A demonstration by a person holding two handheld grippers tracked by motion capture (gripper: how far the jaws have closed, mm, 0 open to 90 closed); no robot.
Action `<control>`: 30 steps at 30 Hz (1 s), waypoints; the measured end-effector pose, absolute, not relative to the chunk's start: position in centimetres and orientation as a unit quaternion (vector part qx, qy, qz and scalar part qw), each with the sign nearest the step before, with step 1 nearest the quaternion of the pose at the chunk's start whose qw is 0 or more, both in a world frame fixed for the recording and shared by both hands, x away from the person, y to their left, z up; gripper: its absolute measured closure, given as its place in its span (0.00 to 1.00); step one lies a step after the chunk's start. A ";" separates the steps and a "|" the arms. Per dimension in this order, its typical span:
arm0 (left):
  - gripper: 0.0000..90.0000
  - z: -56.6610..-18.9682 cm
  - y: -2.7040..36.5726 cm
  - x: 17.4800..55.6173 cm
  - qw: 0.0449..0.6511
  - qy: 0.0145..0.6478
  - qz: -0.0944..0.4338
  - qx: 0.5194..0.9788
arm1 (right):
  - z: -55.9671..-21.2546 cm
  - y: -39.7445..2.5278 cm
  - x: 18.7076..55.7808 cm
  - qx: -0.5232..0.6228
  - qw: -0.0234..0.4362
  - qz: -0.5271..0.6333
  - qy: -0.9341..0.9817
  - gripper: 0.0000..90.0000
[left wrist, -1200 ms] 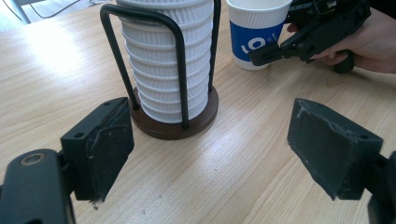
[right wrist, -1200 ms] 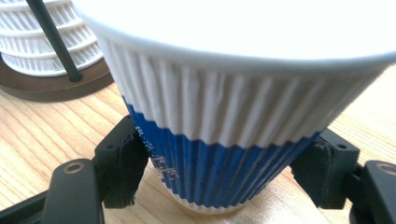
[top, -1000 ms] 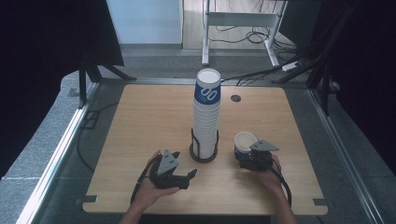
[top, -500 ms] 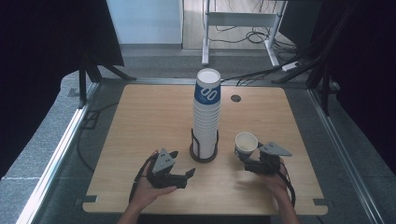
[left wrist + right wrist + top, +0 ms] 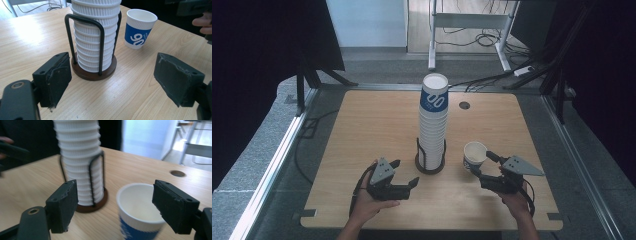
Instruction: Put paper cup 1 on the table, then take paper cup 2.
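A tall stack of white ribbed paper cups [image 5: 433,120] with a blue-banded cup on top stands in a black wire holder [image 5: 430,163] at mid-table. A single blue-and-white cup [image 5: 475,155] stands upright on the table to its right. My right gripper [image 5: 480,164] is open just in front of that cup, its jaws spread at either side without touching it; the cup [image 5: 138,212] shows close up between the jaws of my right gripper [image 5: 115,203]. My left gripper [image 5: 406,172] is open and empty, pointing at the holder [image 5: 93,71] and stack [image 5: 96,30], with the single cup [image 5: 139,28] beyond.
The wooden table [image 5: 362,130] has a round cable hole [image 5: 464,105] at the back right. A metal desk frame [image 5: 472,22] and floor cables lie beyond the far edge. Dark curtains hang at both sides.
My right gripper has drawn back from the single cup toward the front edge, and the cup stays upright where it was. The left gripper has barely shifted.
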State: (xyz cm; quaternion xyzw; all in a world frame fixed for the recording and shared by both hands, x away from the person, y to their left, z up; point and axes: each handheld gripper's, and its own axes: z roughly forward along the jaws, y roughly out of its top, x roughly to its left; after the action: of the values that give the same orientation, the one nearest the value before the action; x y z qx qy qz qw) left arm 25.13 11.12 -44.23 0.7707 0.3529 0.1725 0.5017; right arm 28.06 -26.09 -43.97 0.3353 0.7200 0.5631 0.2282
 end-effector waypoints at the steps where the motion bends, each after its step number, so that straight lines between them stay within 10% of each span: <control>1: 0.16 -44.2 11.1 25.1 0.503 0.353 0.173 0.770 | -43.8 -26.0 28.0 0.331 0.222 0.568 0.720 0.24; 30: 0.15 -39.3 10.0 30.7 0.555 0.319 0.169 0.750 | -43.6 -24.8 27.6 0.289 0.180 0.583 0.738 0.25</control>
State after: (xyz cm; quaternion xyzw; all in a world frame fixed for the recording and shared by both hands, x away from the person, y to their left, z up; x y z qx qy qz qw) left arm 30.67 9.95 -39.29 0.7497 0.3190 0.1693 0.5545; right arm 27.62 -24.78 -43.57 0.2886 0.7378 0.5829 0.1805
